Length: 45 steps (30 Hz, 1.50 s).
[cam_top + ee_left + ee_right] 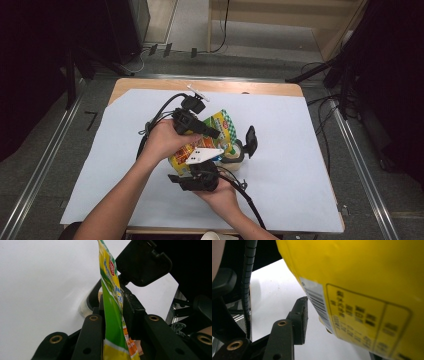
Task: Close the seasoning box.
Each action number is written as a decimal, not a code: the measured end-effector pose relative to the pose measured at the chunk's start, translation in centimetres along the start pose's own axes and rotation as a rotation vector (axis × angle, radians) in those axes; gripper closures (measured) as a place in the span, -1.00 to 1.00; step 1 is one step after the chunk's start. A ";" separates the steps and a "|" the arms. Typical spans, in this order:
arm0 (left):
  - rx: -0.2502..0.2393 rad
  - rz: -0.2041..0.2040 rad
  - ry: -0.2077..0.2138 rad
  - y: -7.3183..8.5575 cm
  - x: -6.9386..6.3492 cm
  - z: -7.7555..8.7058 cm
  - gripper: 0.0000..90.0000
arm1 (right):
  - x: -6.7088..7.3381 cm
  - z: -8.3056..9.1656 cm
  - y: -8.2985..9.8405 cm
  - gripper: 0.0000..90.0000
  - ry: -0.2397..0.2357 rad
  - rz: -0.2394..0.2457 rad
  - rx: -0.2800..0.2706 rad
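1. A person sits at a table covered with a white paper sheet (300, 150) and works a handheld gripper in each hand over a yellow and green snack bag (220, 131), which is the landmark for every place below.
2. The snack bag is held up off the sheet near the middle of the table, its green printed end pointing away from the person.
3. The left gripper (212, 133) comes in from the person's left of the bag. In the left gripper view its two black jaws pinch the thin green and yellow edge of the bag (112, 322), so it is clamped on the bag.
4. The right gripper (192, 175) sits at the near end of the bag, closest to the person. In the right gripper view one pad (302, 320) stands just beside the bag's yellow back panel (367, 290) with a gap between them; the other jaw is hidden behind the bag, so this gripper looks released.
5. Just beyond the bag, on the person's right of it, a small round clear container (234, 156) rests on the sheet, with a black part of a gripper rising next to it.
6. Judged step: the bag is steadied by one gripper while the other repositions for a fresh hold.
7. The next move likely calls for closing the right gripper on the bag's near end without crushing the contents.
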State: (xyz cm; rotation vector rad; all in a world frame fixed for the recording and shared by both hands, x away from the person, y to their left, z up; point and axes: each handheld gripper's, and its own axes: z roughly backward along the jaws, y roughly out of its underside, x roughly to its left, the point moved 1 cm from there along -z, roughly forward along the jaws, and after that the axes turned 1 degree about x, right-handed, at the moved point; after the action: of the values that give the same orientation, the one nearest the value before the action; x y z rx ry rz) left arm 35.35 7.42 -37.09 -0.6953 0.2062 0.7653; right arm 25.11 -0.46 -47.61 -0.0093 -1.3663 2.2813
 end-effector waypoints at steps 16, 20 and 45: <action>0.002 -0.042 0.015 0.3 0.2 0.0 0.83 | -0.6 -0.5 0.6 0.10 0.015 -0.026 0.021; 0.003 -0.032 0.027 0.4 0.4 -0.1 0.83 | -0.5 -0.6 0.6 0.09 0.010 -0.028 0.025; -0.094 -0.013 0.105 3.6 1.9 1.1 0.99 | 0.0 -2.2 1.4 0.12 0.034 0.011 0.079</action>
State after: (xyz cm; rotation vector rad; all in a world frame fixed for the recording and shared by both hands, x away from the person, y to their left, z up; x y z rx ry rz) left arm 34.14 11.07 -38.85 -0.8257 0.2618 0.7299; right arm 25.08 0.88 -49.85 -0.0296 -1.2617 2.3323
